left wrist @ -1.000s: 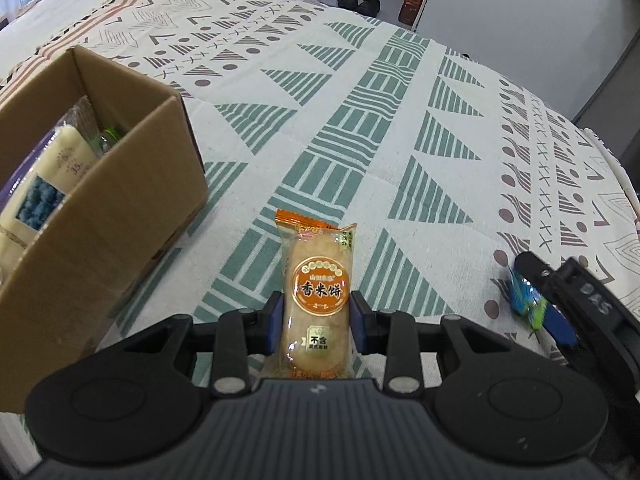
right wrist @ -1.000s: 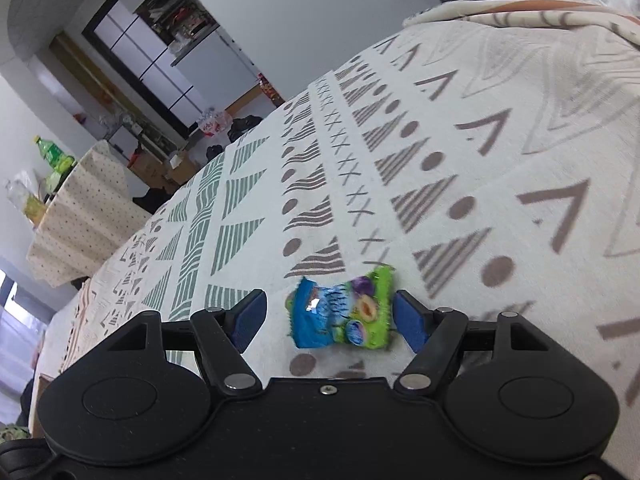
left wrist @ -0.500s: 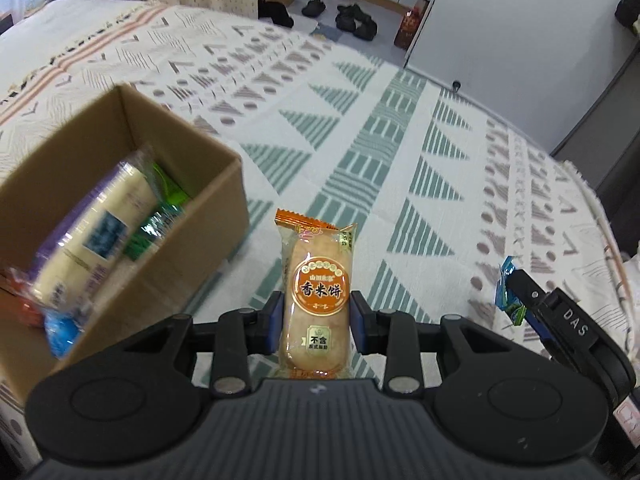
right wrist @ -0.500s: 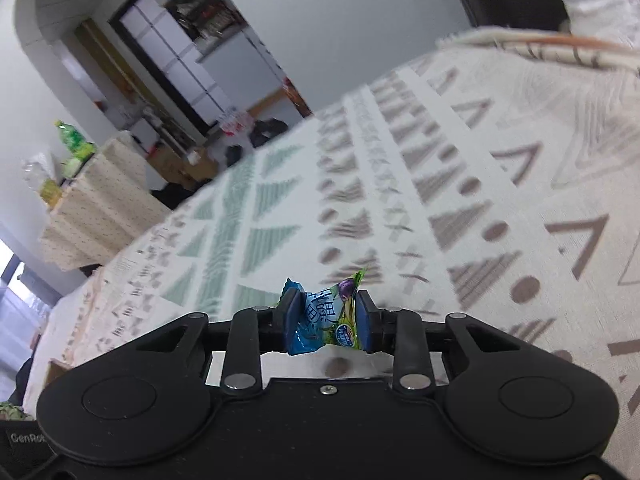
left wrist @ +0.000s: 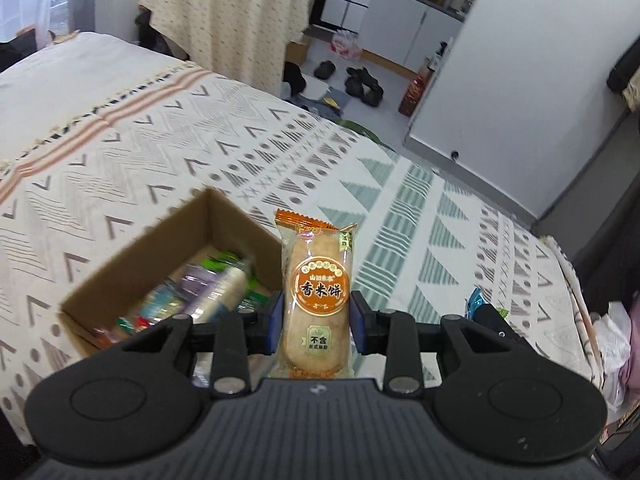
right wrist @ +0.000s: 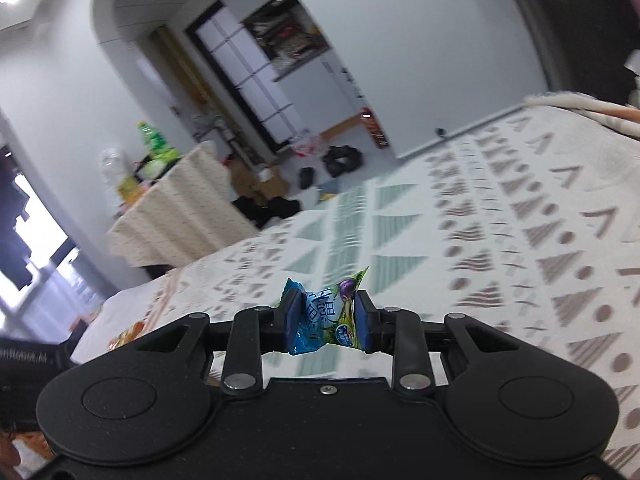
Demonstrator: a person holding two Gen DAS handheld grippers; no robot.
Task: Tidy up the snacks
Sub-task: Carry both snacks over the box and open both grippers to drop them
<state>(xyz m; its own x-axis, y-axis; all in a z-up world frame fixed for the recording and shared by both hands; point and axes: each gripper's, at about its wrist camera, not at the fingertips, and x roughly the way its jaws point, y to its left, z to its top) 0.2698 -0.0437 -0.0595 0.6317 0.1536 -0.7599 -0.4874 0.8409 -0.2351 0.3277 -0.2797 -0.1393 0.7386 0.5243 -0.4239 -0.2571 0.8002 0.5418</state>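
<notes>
My left gripper (left wrist: 316, 322) is shut on an orange-labelled rice cracker packet (left wrist: 316, 292), held upright in the air. Below and left of it lies an open cardboard box (left wrist: 132, 268) with several wrapped snacks inside. In the right wrist view, my right gripper (right wrist: 326, 322) is shut on a small blue and green candy wrapper (right wrist: 326, 316), lifted off the patterned bedspread (right wrist: 500, 216). The right gripper's tip and that candy also show at the right of the left wrist view, the candy (left wrist: 476, 306) peeking past black fingers.
The box rests on a bed with a cream cloth printed in green and brown triangles (left wrist: 400, 208). Beyond the bed edge stand a cloth-covered table (left wrist: 224, 12), shoes on the floor (left wrist: 360, 80) and a white cabinet (left wrist: 520, 60).
Both grippers rose off the bed. The right jaws closed on the candy and lifted it. The left gripper swung with the cracker toward the box, whose inside now shows.
</notes>
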